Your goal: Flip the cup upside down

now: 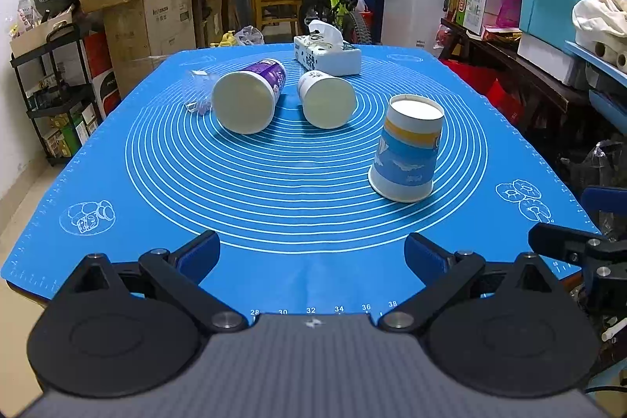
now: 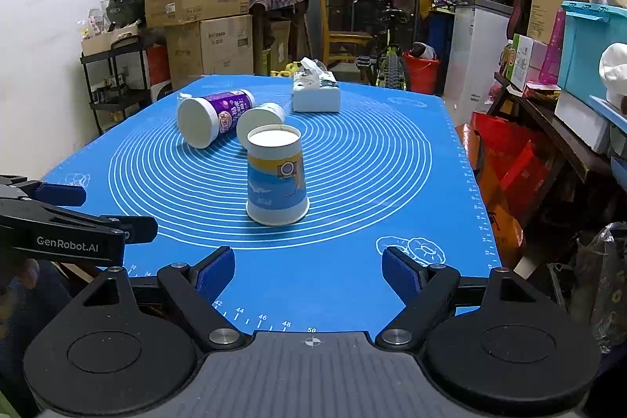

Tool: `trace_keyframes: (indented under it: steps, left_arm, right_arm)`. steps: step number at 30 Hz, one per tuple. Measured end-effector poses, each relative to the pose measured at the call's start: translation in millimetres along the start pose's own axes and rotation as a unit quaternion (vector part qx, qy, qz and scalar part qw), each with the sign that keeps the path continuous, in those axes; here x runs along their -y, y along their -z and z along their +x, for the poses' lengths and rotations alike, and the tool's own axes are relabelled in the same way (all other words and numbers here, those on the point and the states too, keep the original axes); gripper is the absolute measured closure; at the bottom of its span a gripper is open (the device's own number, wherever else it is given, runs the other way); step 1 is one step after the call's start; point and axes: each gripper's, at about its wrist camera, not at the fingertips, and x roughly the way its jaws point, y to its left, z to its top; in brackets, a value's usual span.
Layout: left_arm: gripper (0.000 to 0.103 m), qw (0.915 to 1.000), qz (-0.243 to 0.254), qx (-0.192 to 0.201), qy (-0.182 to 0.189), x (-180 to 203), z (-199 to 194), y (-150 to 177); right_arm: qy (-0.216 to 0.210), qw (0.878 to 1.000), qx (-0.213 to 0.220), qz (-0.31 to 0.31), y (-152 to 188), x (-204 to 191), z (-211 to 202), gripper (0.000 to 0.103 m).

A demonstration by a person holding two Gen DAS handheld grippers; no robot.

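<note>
A blue, white and yellow paper cup [image 1: 407, 149] stands upside down on the blue mat [image 1: 313, 222], its white base on top; it also shows in the right wrist view [image 2: 276, 177]. My left gripper [image 1: 311, 253] is open and empty, hovering over the mat's near edge, well short of the cup. My right gripper [image 2: 307, 271] is open and empty at the near edge, with the cup straight ahead and apart from it. The left gripper also shows from the side in the right wrist view [image 2: 62, 194].
A purple cup [image 1: 250, 96] and a white cup [image 1: 327, 100] lie on their sides further back, beside a clear plastic cup [image 1: 198, 91]. A tissue box [image 1: 327, 55] sits at the far edge. Boxes, shelves and bins crowd both sides of the table.
</note>
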Motion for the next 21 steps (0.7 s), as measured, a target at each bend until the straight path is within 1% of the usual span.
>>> trace_keyframes:
  steps: [21]
  left_arm:
    - [0.004,1.0000,0.007,-0.002,0.001,6.0,-0.5,1.7]
  right_arm:
    - [-0.001,1.000,-0.003,0.005,0.9,3.4,0.7,0.018]
